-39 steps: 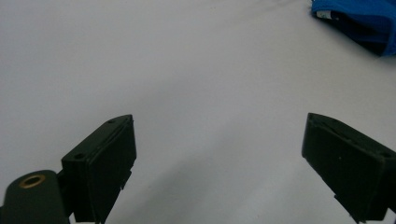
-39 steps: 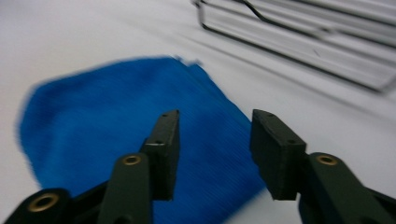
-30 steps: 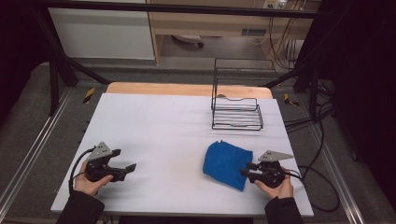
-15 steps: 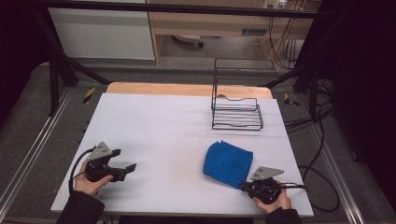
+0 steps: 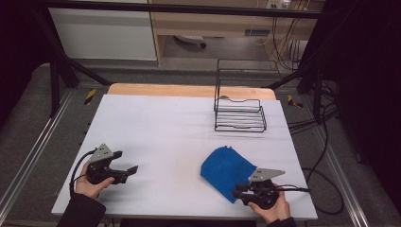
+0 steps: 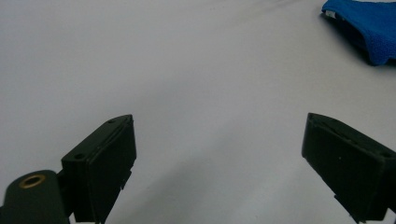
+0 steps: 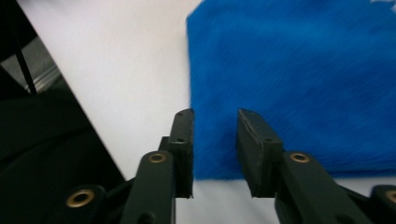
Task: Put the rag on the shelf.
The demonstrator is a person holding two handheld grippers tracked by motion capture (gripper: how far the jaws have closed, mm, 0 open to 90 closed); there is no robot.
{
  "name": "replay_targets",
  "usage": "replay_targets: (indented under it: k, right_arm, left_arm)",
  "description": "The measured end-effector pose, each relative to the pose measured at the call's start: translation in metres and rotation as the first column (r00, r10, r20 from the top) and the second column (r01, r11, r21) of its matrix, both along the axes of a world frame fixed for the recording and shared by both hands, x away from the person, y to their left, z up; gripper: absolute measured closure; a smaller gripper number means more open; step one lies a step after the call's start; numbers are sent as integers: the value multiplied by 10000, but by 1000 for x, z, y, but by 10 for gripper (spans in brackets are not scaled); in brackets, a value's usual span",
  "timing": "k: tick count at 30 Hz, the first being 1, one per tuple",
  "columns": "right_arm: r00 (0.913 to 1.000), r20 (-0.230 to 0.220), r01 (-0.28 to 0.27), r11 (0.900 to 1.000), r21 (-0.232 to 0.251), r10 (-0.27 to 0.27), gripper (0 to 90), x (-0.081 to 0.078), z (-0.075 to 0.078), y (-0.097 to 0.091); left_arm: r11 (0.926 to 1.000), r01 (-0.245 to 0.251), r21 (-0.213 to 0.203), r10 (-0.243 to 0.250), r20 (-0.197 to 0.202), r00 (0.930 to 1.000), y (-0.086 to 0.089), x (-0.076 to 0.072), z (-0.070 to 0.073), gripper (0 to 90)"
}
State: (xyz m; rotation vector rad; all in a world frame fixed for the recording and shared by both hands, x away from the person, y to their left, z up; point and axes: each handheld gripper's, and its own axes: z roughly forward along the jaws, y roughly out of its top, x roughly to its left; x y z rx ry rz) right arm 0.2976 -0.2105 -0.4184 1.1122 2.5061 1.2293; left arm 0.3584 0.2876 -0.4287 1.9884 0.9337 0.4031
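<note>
Blue cloth (image 7: pixel 299 84) lies before the just-opened right tool (image 7: pixel 215 154).

A cloth (image 5: pixel 226 169) lies on the table (image 5: pixel 170 127), near the front right side. A wire rack (image 5: pixel 239 113) stands behind it, toward the back edge. The left gripper (image 5: pixel 128 171) sits far off at the front left, and the right gripper (image 5: pixel 239 190) is at the cloth's front corner.
</note>
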Motion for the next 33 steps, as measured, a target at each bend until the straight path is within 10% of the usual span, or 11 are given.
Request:
replay_targets:
  k: [3, 11, 24, 33]
  right_arm:
    - [9870, 1244, 1081, 9930, -469, -1016, 516, 28, 8, -18]
    - [9779, 264, 2090, 9735, -930, -2074, 522, 78, -22, -51]
    - [9680, -1022, 2256, 9732, -438, -2290, 830, 68, -30, -53]
    - [9635, -1026, 2419, 9683, -626, -2473, 853, 39, -10, -59]
  left_arm:
    - [10000, 38, 24, -38, 12, 10000, -1, 0, 0, 101]
    - [10000, 1, -41, -1, 3, 10000, 0, 0, 0, 101]
    - [10000, 59, -7, -59, 11, 10000, -1, 0, 0, 101]
    - [10000, 41, 5, -41, 3, 10000, -1, 0, 0, 101]
